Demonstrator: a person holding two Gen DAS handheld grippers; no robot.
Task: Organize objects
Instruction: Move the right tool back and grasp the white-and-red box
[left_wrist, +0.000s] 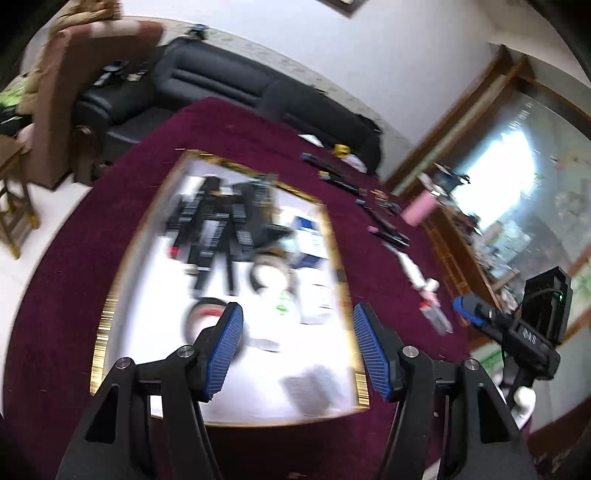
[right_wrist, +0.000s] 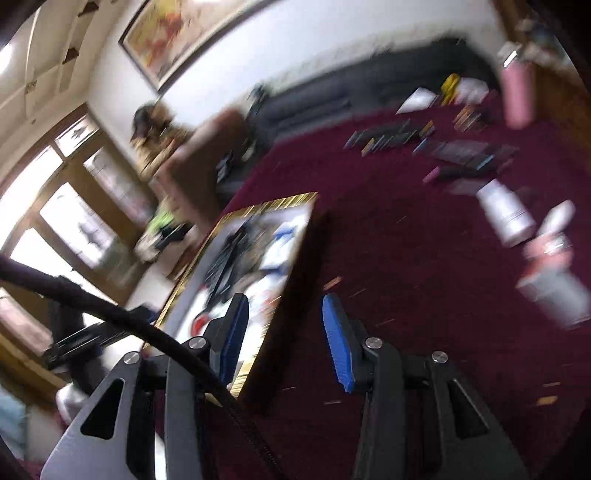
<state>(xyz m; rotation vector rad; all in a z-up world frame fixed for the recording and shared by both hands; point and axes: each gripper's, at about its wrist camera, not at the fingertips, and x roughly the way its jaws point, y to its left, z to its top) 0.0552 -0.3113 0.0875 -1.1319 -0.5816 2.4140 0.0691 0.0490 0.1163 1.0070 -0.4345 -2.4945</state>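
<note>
A gold-framed mirror tray (left_wrist: 345, 280) lies on a maroon cloth (left_wrist: 74, 295); blurred dark and white shapes show on its surface. My left gripper (left_wrist: 297, 317) hangs open above the tray's near part, with nothing between its blue pads. My right gripper (right_wrist: 284, 314) is open too, over the tray's right edge (right_wrist: 291, 258), and it grips nothing. In the left wrist view the right gripper (left_wrist: 467, 312) shows at the right. Rows of slim dark cosmetic boxes (right_wrist: 391, 136), a white bottle (right_wrist: 504, 214) and a pink bottle (right_wrist: 517, 96) lie beyond on the cloth.
A black sofa (left_wrist: 236, 85) and a brown armchair (left_wrist: 62, 92) stand behind the table. A wooden cabinet with glass (left_wrist: 517, 184) is at the right. A black cable (right_wrist: 110, 314) crosses the right wrist view. A pink-capped item (right_wrist: 550, 258) lies near the right.
</note>
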